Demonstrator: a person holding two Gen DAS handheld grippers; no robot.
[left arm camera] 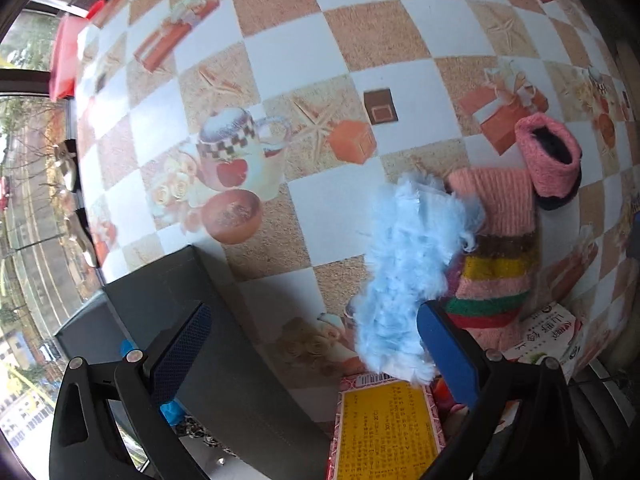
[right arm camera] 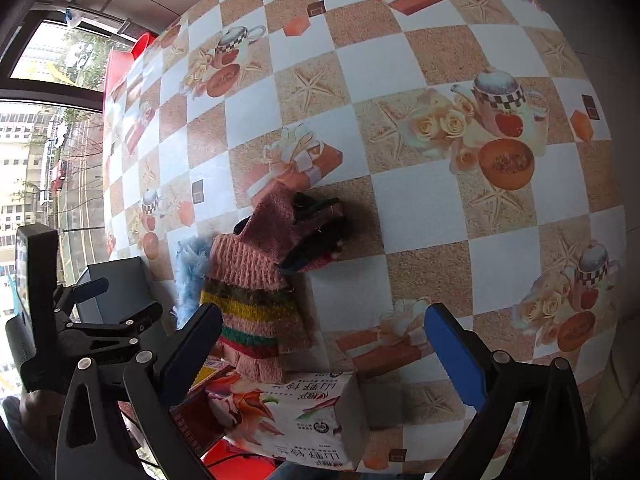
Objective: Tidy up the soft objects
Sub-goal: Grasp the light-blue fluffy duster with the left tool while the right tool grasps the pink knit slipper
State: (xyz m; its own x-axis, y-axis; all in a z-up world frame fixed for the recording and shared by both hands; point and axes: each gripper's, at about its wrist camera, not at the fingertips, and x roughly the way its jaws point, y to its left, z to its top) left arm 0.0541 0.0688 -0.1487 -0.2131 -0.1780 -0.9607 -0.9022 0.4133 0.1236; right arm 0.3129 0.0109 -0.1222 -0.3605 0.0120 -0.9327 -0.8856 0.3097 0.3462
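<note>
Striped knitted sock [left arm camera: 496, 256] lies near the surface's [left arm camera: 304, 56] near edge, touching a fluffy blue item [left arm camera: 404, 280] and tissue pack [right arm camera: 304, 412]. Left gripper [left arm camera: 312, 344] and right gripper [right arm camera: 320, 352] hover with jaws spread, holding nothing. Open checkered room extends beyond.

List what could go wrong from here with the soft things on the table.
1. The fluffy blue piece lies against the striped knit glove; grabbing one may drag the other along.
2. The open left gripper has one finger right beside the blue fluff, so closing may catch only loose fibres and slip.
3. The glove's cuff end lies against the printed packet near the table edge; a pull could shove the packet off.
</note>
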